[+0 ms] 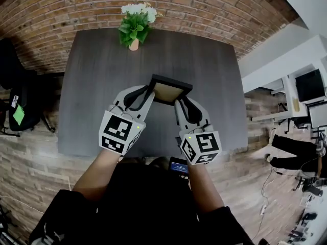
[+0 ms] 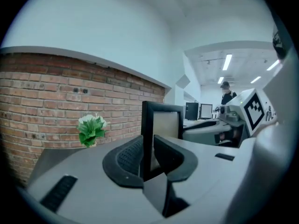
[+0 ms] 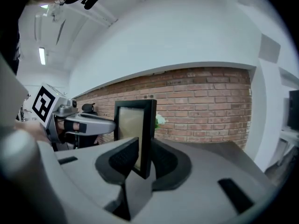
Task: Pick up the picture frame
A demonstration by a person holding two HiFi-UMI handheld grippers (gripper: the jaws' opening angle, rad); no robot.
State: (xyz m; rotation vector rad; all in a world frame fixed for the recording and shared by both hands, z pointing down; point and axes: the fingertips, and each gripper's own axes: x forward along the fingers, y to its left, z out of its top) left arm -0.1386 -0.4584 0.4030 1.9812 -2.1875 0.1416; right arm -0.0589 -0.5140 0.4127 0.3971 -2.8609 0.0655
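A black picture frame (image 1: 169, 89) with a tan panel hangs in the air above the dark grey table (image 1: 102, 86), held between both grippers. My left gripper (image 1: 148, 95) is shut on the frame's left edge (image 2: 147, 134). My right gripper (image 1: 178, 102) is shut on its right edge (image 3: 145, 139). In each gripper view the frame stands upright between the two dark pads, and the other gripper shows behind it. The frame is well clear of the tabletop.
A small potted plant (image 1: 135, 25) with white flowers stands at the table's far edge, against a brick wall (image 1: 204, 9). A black chair (image 1: 20, 98) sits left of the table. Desks with monitors and a person (image 2: 227, 93) are off to the right.
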